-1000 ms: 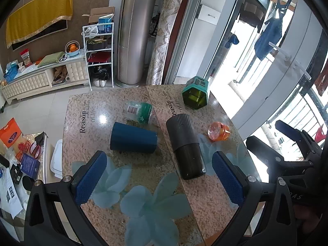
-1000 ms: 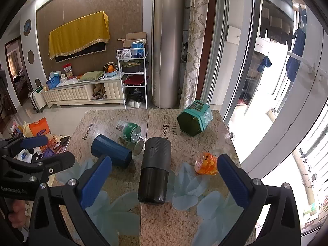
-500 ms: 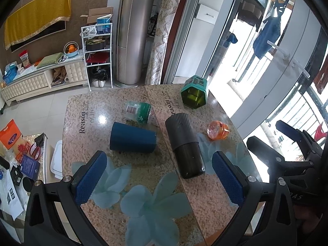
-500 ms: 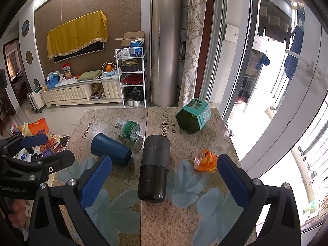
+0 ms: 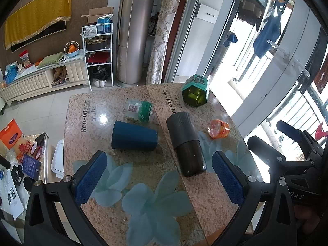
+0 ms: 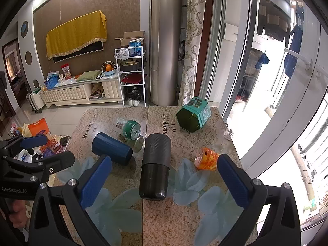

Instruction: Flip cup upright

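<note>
**Five things lying down, and nothing gripped yet**

We hover over the stone table (image 6: 205, 215), the biggest thing before us, with both tools spread wide and empty: the left gripper (image 5: 157, 176) and the right gripper (image 6: 164, 176) hold nothing.

The black cup (image 6: 155, 164) lies on its side along the table's centre seam, between the right gripper's fingers in that view. The blue cup (image 5: 134, 136) lies on its side just to its left, apart from it. Which one the task means we cannot tell; picking wrongly is our first risk.

Both are round and, we judge, ready to roll if nudged off-centre. The green tin (image 5: 194, 94), the green-capped jar (image 5: 139, 110) and the small orange container (image 5: 218, 128) lie near enough to be knocked by a swinging cup.
</note>
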`<move>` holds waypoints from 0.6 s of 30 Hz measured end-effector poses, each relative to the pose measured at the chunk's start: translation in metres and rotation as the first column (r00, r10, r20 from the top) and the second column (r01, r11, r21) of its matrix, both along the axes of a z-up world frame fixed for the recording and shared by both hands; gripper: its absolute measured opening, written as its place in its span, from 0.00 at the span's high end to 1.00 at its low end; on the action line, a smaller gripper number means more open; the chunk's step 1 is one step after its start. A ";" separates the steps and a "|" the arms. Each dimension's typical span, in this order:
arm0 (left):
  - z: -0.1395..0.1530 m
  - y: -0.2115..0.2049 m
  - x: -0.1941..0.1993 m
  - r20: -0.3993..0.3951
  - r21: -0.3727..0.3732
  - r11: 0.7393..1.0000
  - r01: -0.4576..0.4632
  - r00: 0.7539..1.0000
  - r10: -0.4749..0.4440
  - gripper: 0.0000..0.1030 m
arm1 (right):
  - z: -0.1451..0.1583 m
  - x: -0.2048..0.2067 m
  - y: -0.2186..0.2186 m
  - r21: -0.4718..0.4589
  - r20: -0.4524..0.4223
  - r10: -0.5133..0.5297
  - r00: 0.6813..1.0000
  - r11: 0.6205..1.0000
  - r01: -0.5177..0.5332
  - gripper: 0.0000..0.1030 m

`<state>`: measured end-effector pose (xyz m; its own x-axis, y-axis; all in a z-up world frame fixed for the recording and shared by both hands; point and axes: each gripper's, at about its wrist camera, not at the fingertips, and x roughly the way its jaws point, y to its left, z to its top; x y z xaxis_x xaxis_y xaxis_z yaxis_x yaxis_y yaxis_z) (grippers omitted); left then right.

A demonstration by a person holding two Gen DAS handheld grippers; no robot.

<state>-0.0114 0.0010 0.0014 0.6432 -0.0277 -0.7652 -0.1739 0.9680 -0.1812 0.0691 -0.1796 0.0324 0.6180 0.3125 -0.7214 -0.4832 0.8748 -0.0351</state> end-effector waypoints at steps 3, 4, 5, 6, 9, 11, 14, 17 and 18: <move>0.000 0.003 -0.001 -0.005 -0.006 1.000 -0.003 1.000 0.003 0.00 | 0.000 0.000 0.001 0.001 -0.005 0.005 1.000 1.000 -0.005 0.00; -0.001 0.004 -0.002 -0.005 -0.013 1.000 -0.004 1.000 0.004 0.00 | 0.000 -0.001 0.001 0.002 -0.007 0.008 1.000 1.000 -0.008 0.00; -0.003 0.006 -0.003 -0.007 -0.020 1.000 -0.006 1.000 0.006 0.00 | 0.000 -0.001 0.002 0.001 -0.009 0.011 1.000 1.000 -0.011 0.00; -0.004 0.007 -0.003 -0.010 -0.025 1.000 -0.010 1.000 0.010 0.00 | 0.000 -0.001 0.003 0.000 -0.014 0.018 1.000 1.000 -0.018 0.00; -0.009 0.012 -0.004 -0.022 -0.031 0.999 -0.019 1.000 0.018 0.00 | -0.001 -0.001 0.006 -0.003 -0.024 0.033 0.999 0.999 -0.033 0.00; -0.013 0.015 -0.004 -0.032 -0.039 0.999 -0.027 0.999 0.026 0.00 | -0.004 0.001 0.010 -0.012 -0.036 0.047 0.998 0.999 -0.047 0.00; -0.023 0.019 -0.004 -0.058 -0.047 0.998 -0.035 0.998 0.032 0.00 | -0.003 0.007 0.014 -0.024 -0.050 0.069 0.996 0.997 -0.070 0.00; -0.032 0.025 -0.005 -0.073 -0.056 0.996 -0.065 0.995 0.061 0.00 | -0.001 0.013 0.021 -0.040 -0.063 0.096 0.993 0.994 -0.098 0.00; -0.034 0.028 -0.005 -0.078 -0.058 0.995 -0.076 0.994 0.072 0.00 | 0.000 0.017 0.026 -0.052 -0.063 0.116 0.991 0.992 -0.119 0.00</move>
<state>-0.0162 0.0286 -0.0327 0.5852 -0.0300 -0.8103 -0.2600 0.9396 -0.2226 0.0866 -0.1535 0.0328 0.5347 0.3389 -0.7741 -0.5850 0.8095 -0.0497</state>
